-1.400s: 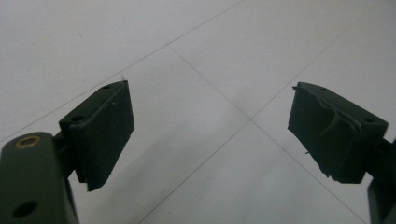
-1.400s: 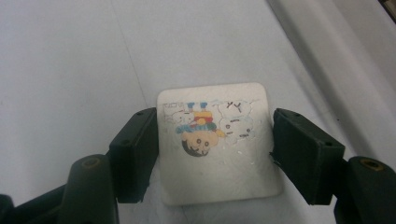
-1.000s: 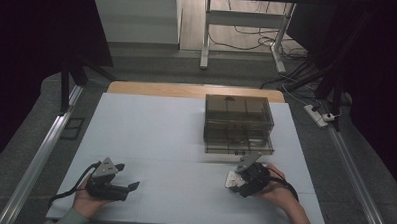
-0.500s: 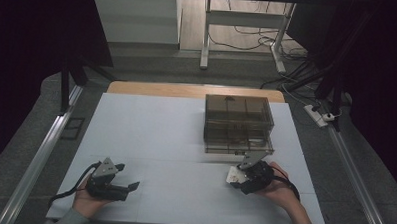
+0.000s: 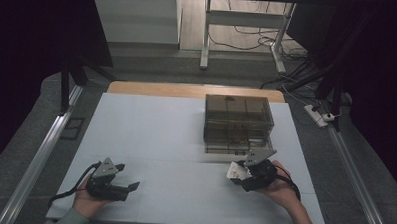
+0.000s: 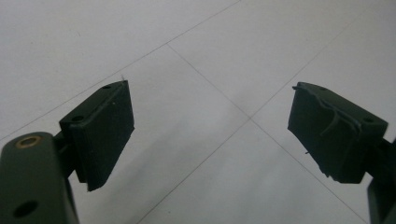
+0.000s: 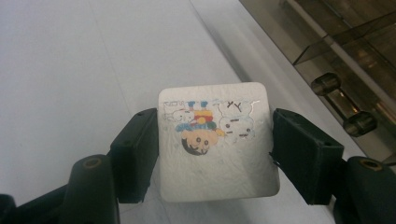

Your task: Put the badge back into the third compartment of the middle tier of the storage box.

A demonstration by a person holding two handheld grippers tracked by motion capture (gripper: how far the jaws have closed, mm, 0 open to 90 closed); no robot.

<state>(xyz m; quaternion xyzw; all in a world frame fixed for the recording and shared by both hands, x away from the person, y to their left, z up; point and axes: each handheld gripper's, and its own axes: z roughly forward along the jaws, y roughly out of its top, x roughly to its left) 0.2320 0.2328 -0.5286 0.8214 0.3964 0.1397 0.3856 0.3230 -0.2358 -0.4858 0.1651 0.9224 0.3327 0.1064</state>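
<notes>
The small white packet printed with a cartoon figure (image 7: 215, 140) sits clamped between the right gripper (image 5: 249, 175) jaws just before the smoky drawer box (image 5: 238, 124), so keep it level approaching, while the left gripper (image 5: 115, 181) rests wide, holding nothing.

The left hand (image 5: 86, 202) comes in from the bottom edge and holds the left gripper (image 5: 126, 182) low over the table, its jaws spread wide apart and pointing toward the right. The right hand (image 5: 283, 190) holds the right gripper (image 5: 234, 172) across from it, jaws pointing left and pressed against both sides of a small white packet (image 7: 215, 140).
</notes>
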